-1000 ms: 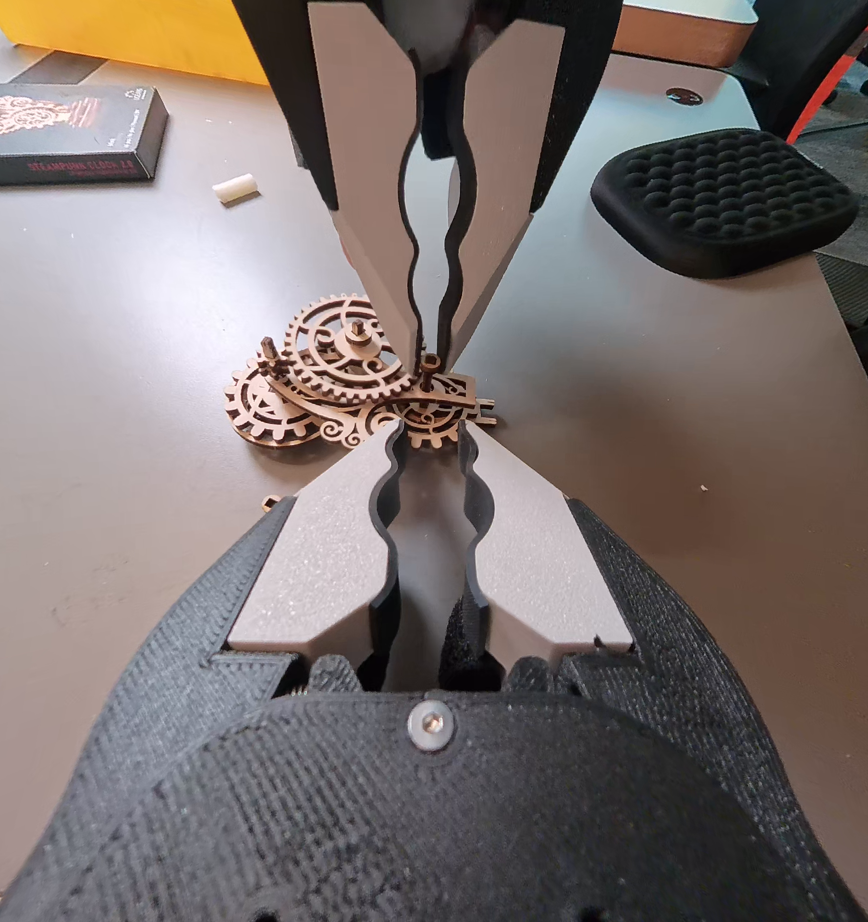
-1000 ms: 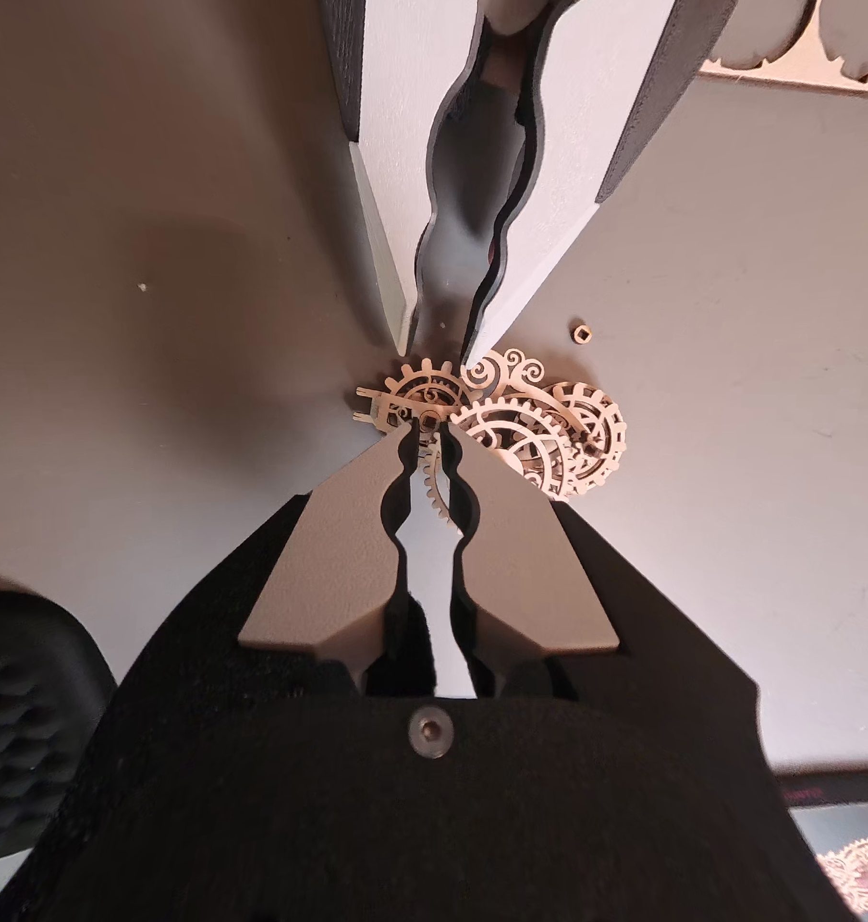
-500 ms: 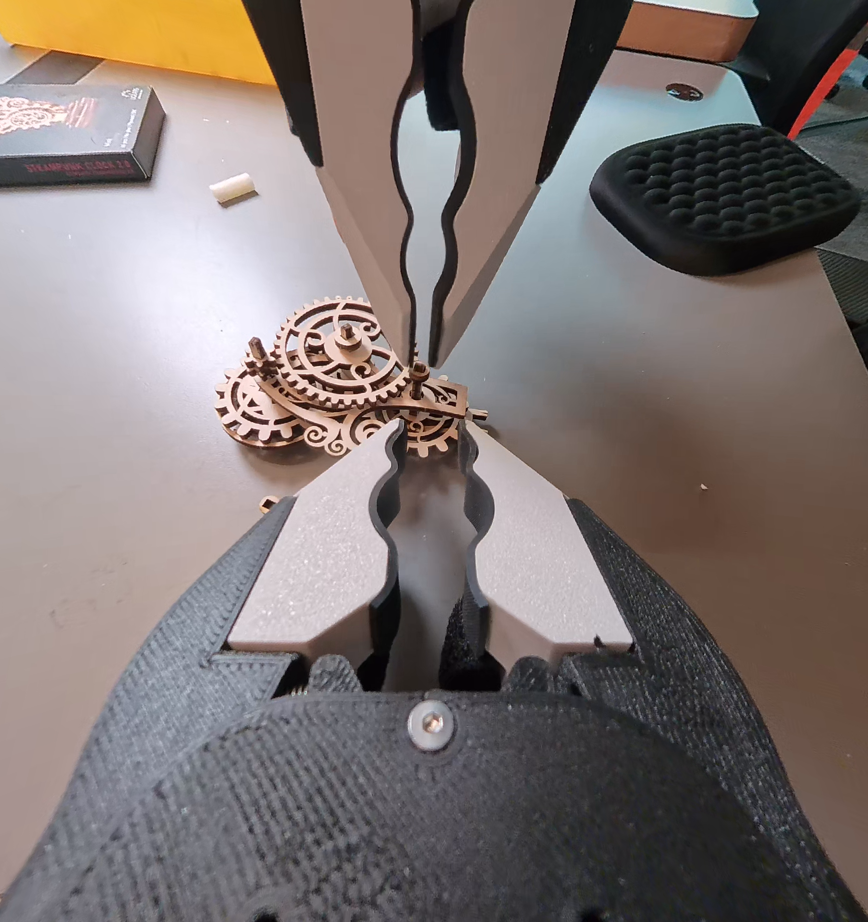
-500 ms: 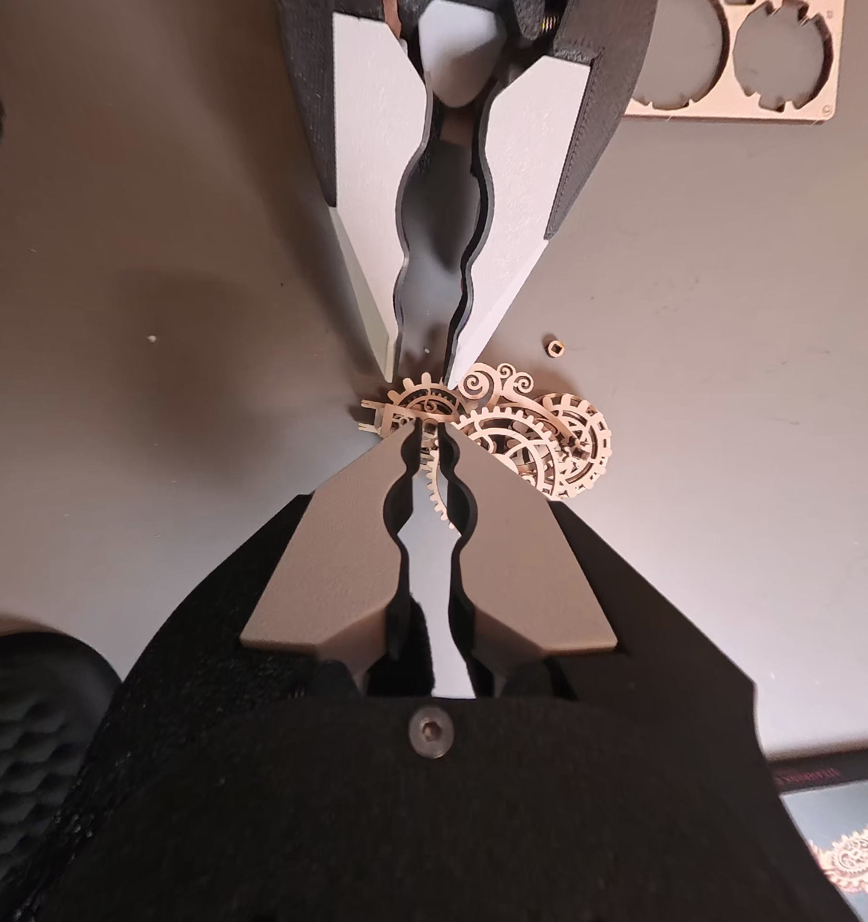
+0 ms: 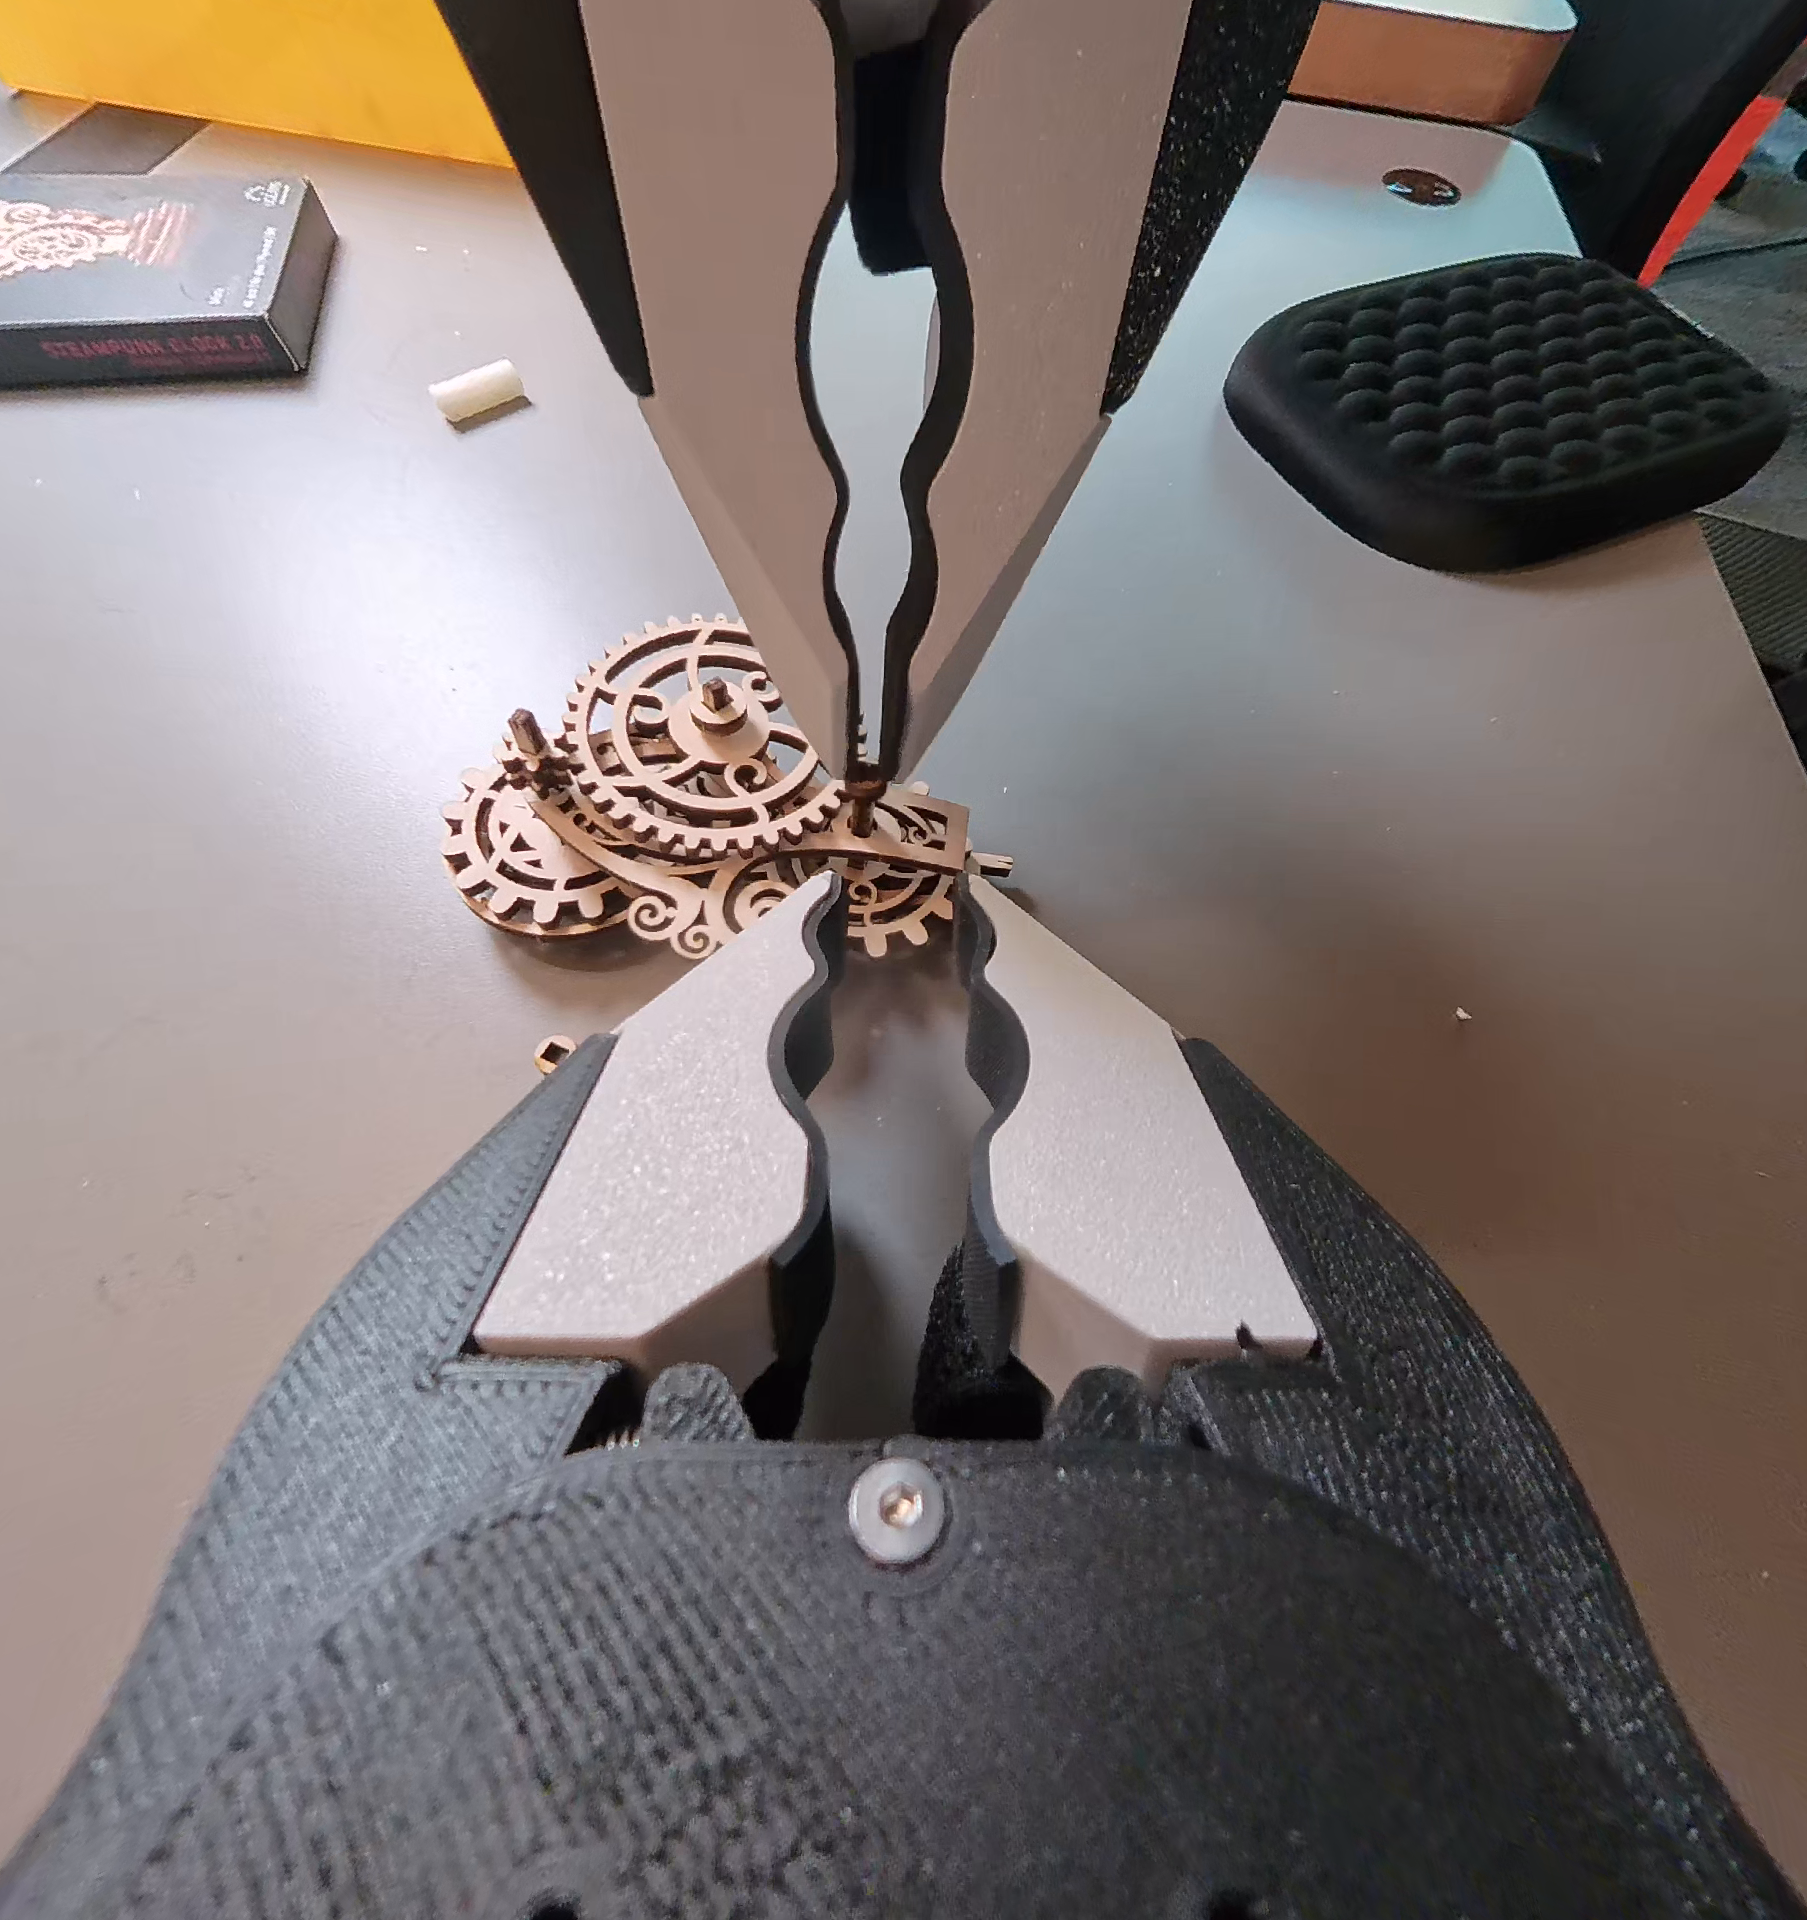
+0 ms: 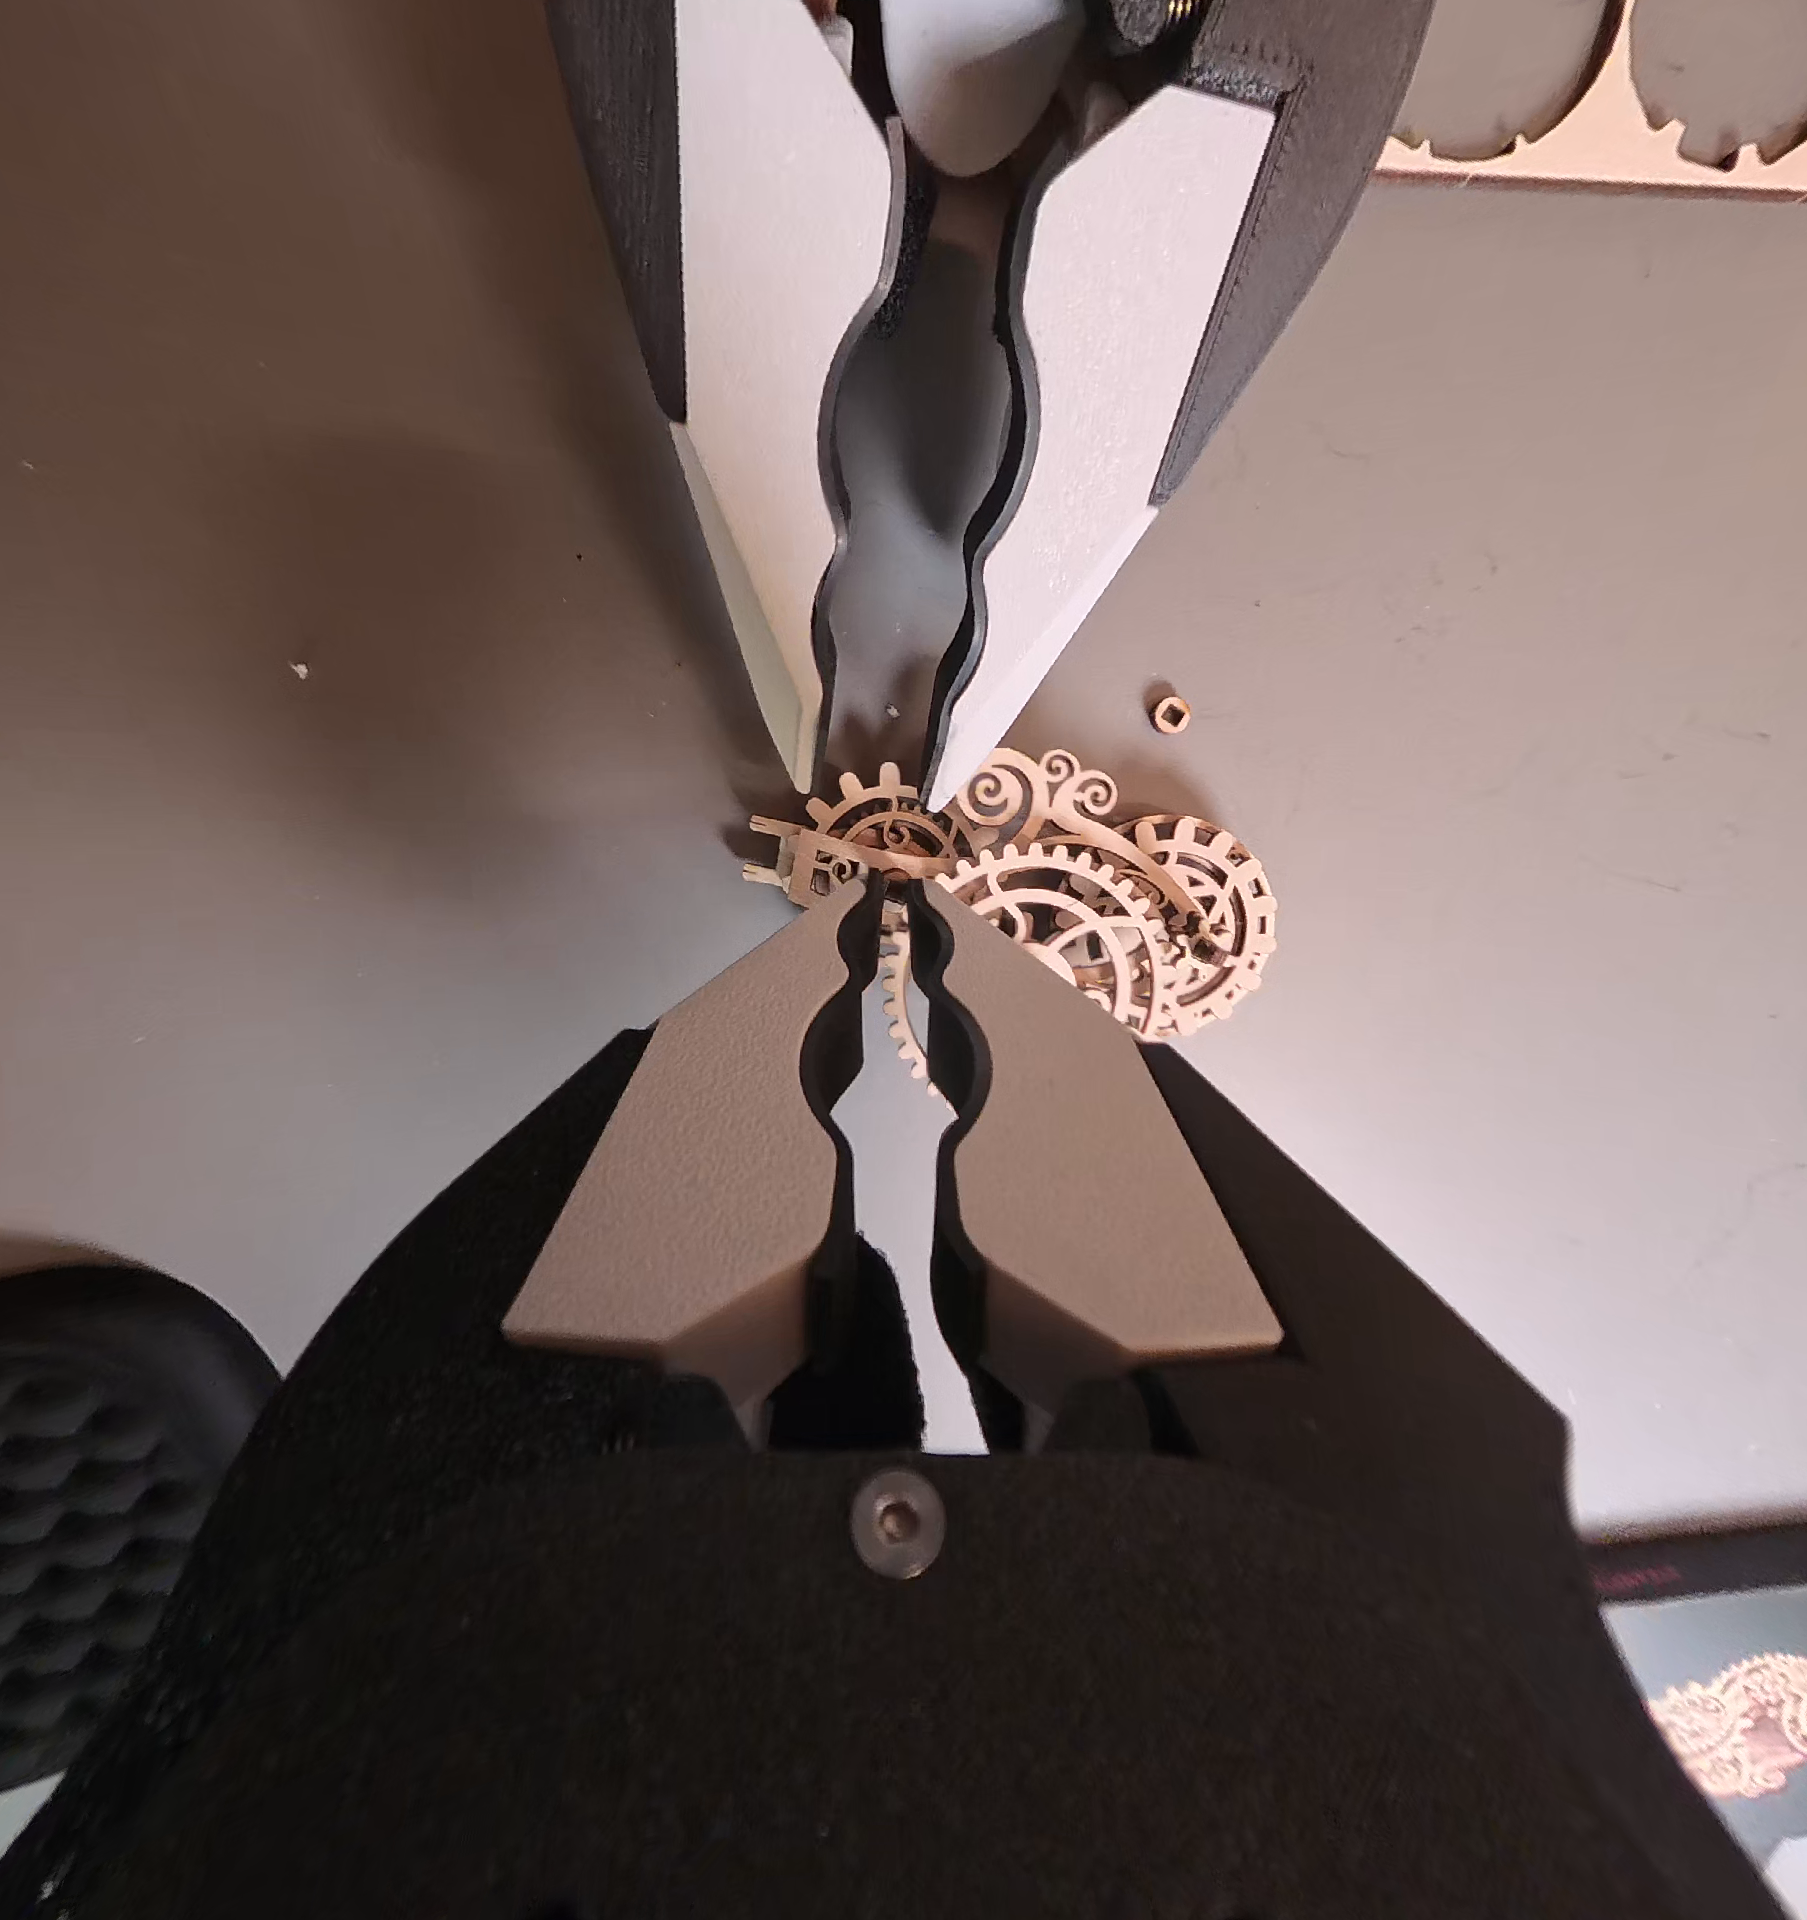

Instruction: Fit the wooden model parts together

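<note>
1. The wooden gear assembly (image 5: 712,821) lies flat on the grey table (image 5: 203,675), a stack of pale laser-cut cogs and scrollwork directly between the two claws, which point at each other from opposite sides.
2. At its right end (seen from the left wrist camera) a thin dark peg (image 5: 861,805) stands upright through a curved wooden bar, carrying a small collar at its top.
3. The right gripper (image 5: 864,764) comes down onto that peg from the far side, its two black pads nearly together and pinching the collar at the peg's top.
4. The left gripper (image 5: 899,904) sits low at the near edge of the assembly; its jaws stand apart, a small cog of the assembly shows in the gap, and whether the pads press on it I cannot tell.
5. A large spiral-spoked gear (image 5: 686,743) sits just left of the right claw's tips, with a short square axle at its hub.
6. A tiny wooden ring (image 6: 1171,714) lies loose on the table just beside the left claw's fingers, apart from the assembly.
7. Farther out from the left claw: a white stub (image 5: 475,388), a dark printed box (image 5: 120,281) and a black dimpled pad (image 5: 1501,405).
8. A cut-out wooden sheet (image 6: 1605,156) lies beyond the left claw.
</note>
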Tool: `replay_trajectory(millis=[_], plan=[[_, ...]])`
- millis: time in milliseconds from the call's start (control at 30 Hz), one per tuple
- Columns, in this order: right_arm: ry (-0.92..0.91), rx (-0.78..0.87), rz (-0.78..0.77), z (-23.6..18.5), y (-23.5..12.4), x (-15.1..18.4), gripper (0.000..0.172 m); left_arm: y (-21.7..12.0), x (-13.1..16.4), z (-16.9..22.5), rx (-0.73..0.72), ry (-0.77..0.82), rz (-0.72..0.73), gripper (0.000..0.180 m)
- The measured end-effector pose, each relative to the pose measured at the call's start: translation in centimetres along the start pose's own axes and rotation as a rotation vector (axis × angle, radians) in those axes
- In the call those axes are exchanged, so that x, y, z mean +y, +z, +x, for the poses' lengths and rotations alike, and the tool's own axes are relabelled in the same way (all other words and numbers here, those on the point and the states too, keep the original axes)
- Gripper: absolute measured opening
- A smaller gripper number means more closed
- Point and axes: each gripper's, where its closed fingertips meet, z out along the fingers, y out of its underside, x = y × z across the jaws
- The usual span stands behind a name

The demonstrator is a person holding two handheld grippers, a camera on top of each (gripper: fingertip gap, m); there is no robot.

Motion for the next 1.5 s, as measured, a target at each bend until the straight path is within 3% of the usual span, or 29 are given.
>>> replay_trajectory(millis=[533,1500], plan=[[-0.004,-0.014,-0.101,-0.16,0.40,0.05,0.004,0.44,0.27,0.00,-0.026,0.013,-0.031,0.018],[-0.044,-0.016,-0.151,0.05,0.42,0.34,0.004,0.46,0.24,-0.12,-0.033,0.011,-0.031,0.018]])
